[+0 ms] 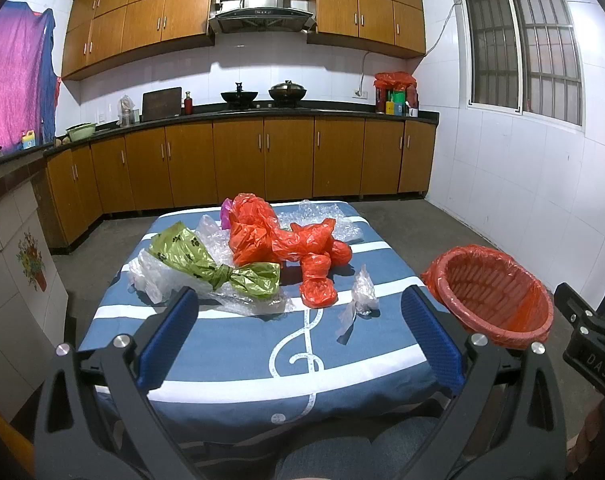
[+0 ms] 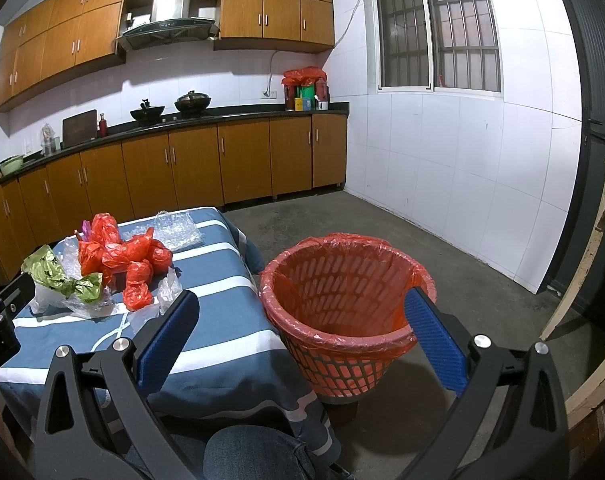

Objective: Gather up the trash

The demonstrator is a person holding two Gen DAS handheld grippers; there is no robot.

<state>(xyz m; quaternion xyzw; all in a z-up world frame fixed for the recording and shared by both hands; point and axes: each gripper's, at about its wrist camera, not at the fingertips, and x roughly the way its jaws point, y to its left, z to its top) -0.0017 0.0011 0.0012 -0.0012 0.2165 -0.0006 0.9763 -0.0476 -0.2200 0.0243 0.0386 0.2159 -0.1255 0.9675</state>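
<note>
While both grippers [image 1: 298, 322] [image 2: 300, 326] gape empty: one basket [image 2: 344, 320], one green bag [image 1: 218, 266].

One red basket [image 2: 344, 316] lined with one red bag stands beside the tabletop [image 1: 230, 344]. On the tabletop lie one green bag with black prints [image 1: 206, 262], one heap of red bags [image 1: 286, 248] whose number cannot be told apart, one small clear twisted bag [image 1: 360, 294], one sheet of bubble wrap [image 2: 178, 230] and one purple scrap [image 1: 225, 212]. Two woks [image 1: 262, 94] sit on the counter.
</note>
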